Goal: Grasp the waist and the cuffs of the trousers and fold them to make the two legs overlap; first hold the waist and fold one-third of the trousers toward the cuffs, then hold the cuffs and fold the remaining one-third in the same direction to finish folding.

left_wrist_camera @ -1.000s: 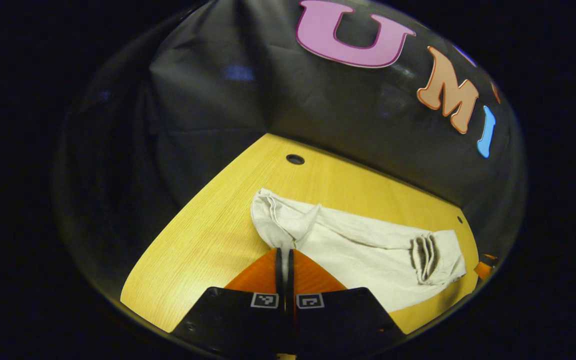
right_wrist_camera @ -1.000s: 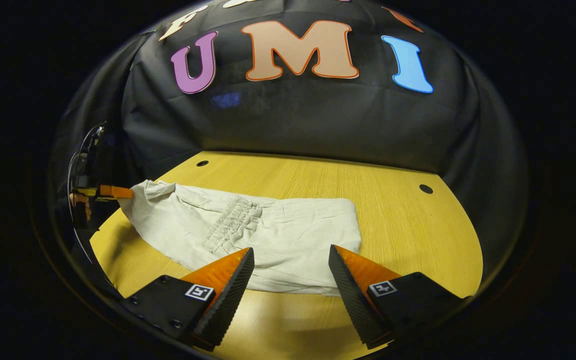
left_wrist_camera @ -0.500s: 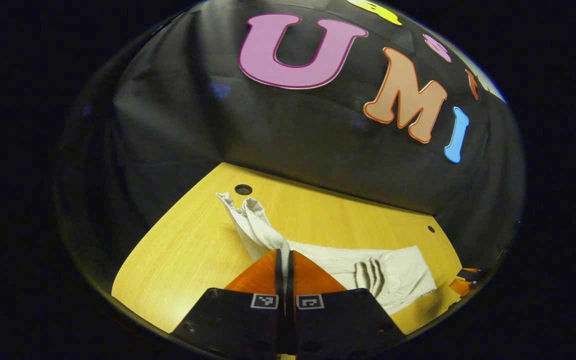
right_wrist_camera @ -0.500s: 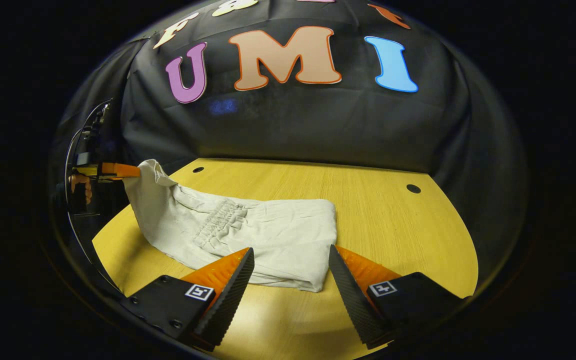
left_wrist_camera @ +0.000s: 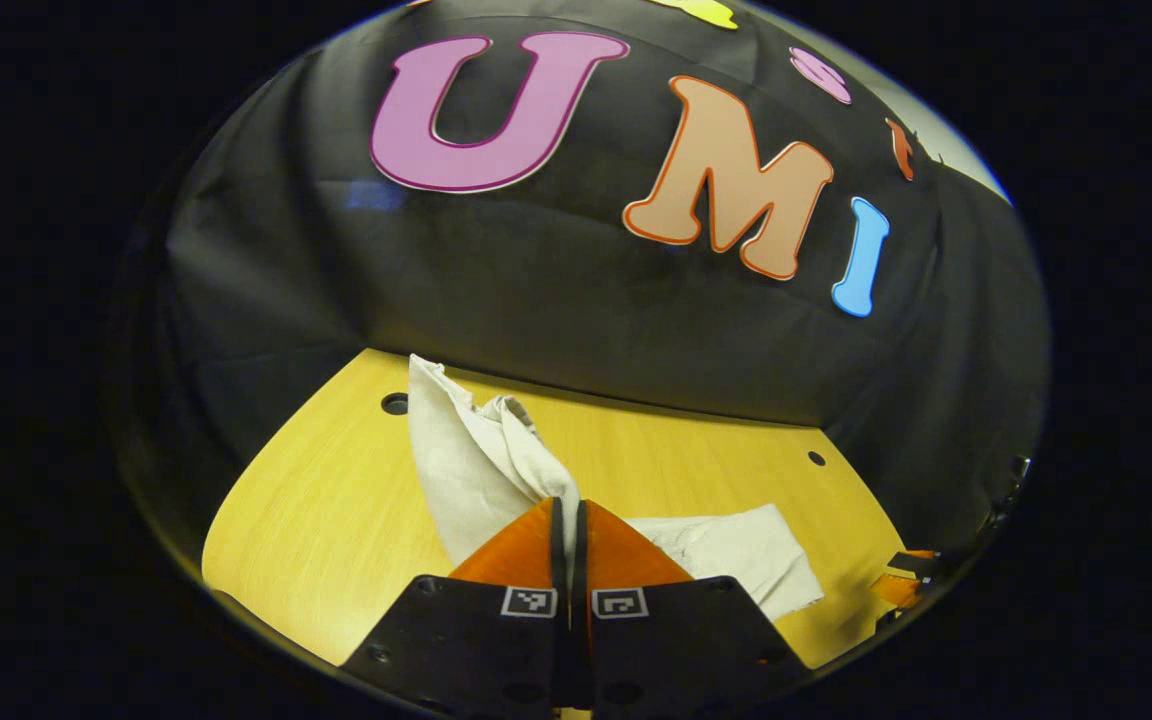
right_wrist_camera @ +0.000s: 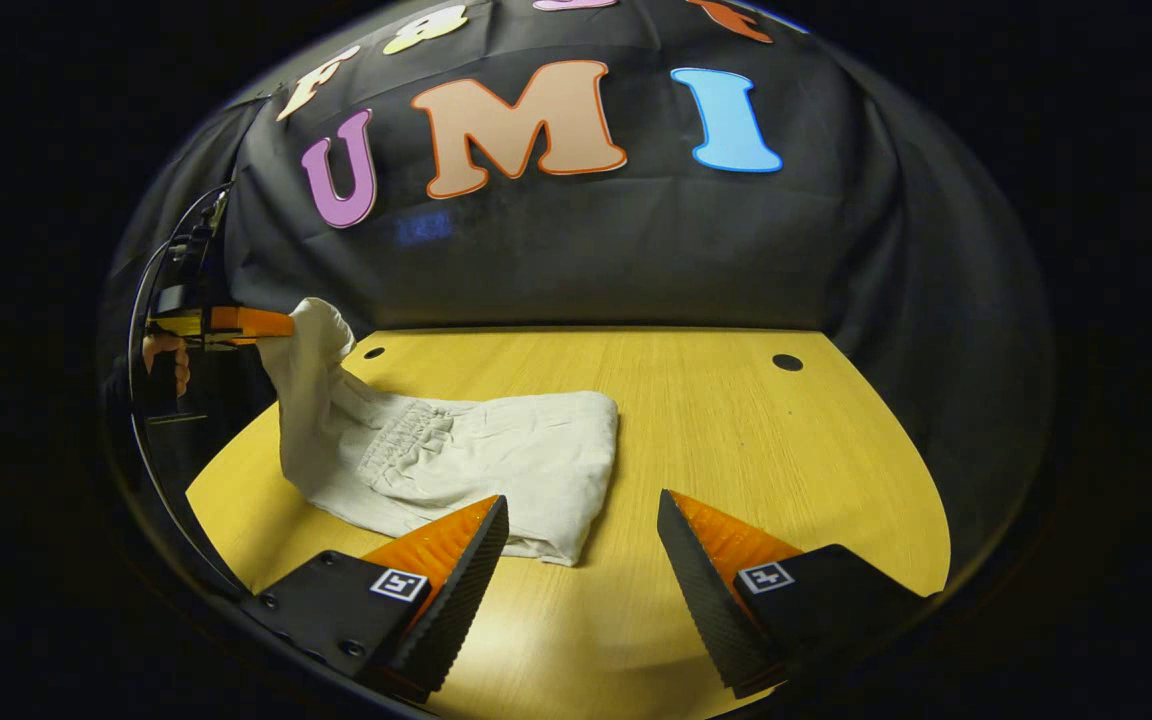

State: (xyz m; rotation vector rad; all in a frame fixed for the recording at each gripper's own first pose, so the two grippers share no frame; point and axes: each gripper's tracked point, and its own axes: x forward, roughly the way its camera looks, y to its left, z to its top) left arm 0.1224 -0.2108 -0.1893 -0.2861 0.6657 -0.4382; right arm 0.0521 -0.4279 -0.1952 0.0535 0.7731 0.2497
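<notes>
Trousers (right_wrist_camera: 456, 465) lay on the yellow counter (right_wrist_camera: 756, 440), pale cloth with the legs already overlapped and the waist third folded over, its gathered elastic band facing up in the middle of the pile. Cuff end (left_wrist_camera: 476, 460) stood lifted off the counter, hanging as a steep sheet from the left tool (left_wrist_camera: 568, 520), whose fingers were pressed together on the fabric. Right tool (right_wrist_camera: 581, 555) hovered low at the near folded edge, fingers spread and touching nothing. Judged step: the last third, cuffs being carried over the folded part. Risks: a single pinch point lets the two cuffs sag and twist, so the flap may land skewed; pulling across may drag the loose stack along the smooth counter, since the right tool is not pinning it; a shallow bite on the hem could slip out mid-swing. The left gripper view gave the grip itself, cloth rising straight out from between the closed fingers, and, at its far right rim, a sliver of the other tool. The right gripper view gave the whole layout: the lifted sheet's slope, the waistband, the stack's square far edge, and the hand (right_wrist_camera: 164, 352) behind the left tool.
</notes>
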